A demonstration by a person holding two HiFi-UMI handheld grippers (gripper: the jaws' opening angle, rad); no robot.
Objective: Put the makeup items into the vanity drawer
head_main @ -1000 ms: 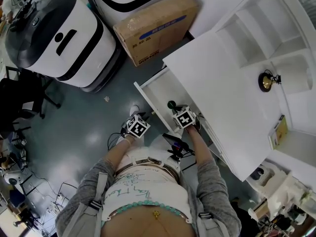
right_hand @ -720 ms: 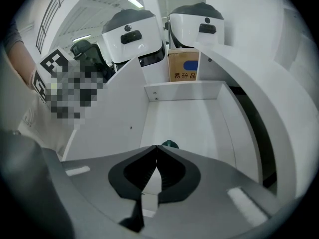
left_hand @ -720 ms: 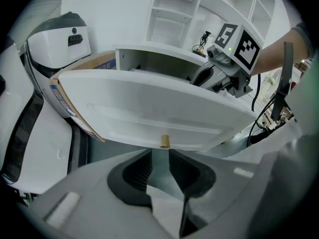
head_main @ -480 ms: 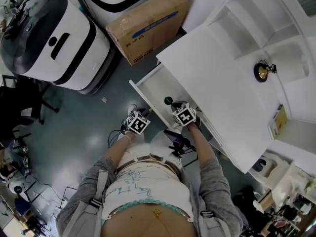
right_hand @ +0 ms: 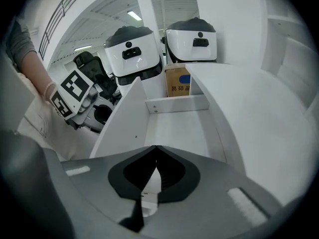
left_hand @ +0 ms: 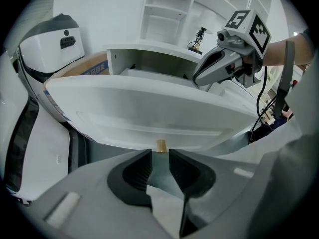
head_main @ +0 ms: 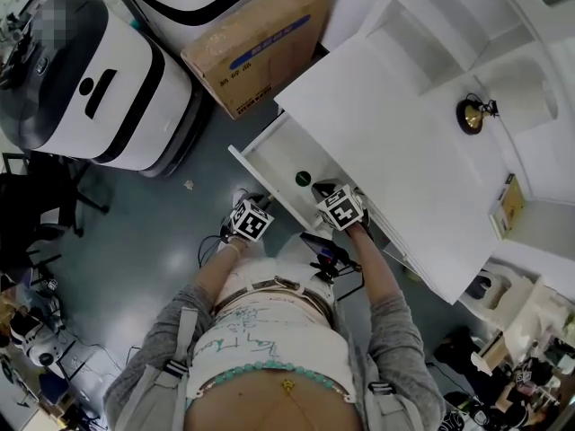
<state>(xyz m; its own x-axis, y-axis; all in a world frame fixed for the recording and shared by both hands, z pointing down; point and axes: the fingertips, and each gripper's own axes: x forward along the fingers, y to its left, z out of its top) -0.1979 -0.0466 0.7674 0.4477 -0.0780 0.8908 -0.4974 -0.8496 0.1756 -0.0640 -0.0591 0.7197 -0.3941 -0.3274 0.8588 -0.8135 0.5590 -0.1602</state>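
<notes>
Jaws first: on the right gripper they're shut tight, dark pads pressed together tip to tip, and nothing is caught between them. Past the tips the inside of the open vanity drawer can be seen, with its white bottom, side walls and back wall. On the left gripper the jaws are held a small way apart, ribbed pads facing each other across a narrow gap, and nothing is gripped. A little brass knob is seen right past the tips, lined up with the gap, on the white drawer front that fills the middle of that view. Whether the pads touch the knob can't be told for sure, but it looks like not. In the head view the drawer is pulled out from under the white vanity top, and one small dark green round item is lying on the drawer bottom, just beside the tip of the right gripper, which is held over the drawer's near end. The left gripper is held just outside the drawer front, over the blue-grey floor. Further out, a brown cardboard box is sat on the floor by the far end of the drawer, a big white and black machine is beside that, and a small gold ornament is stood on the vanity near the shelves, well apart from both grippers
</notes>
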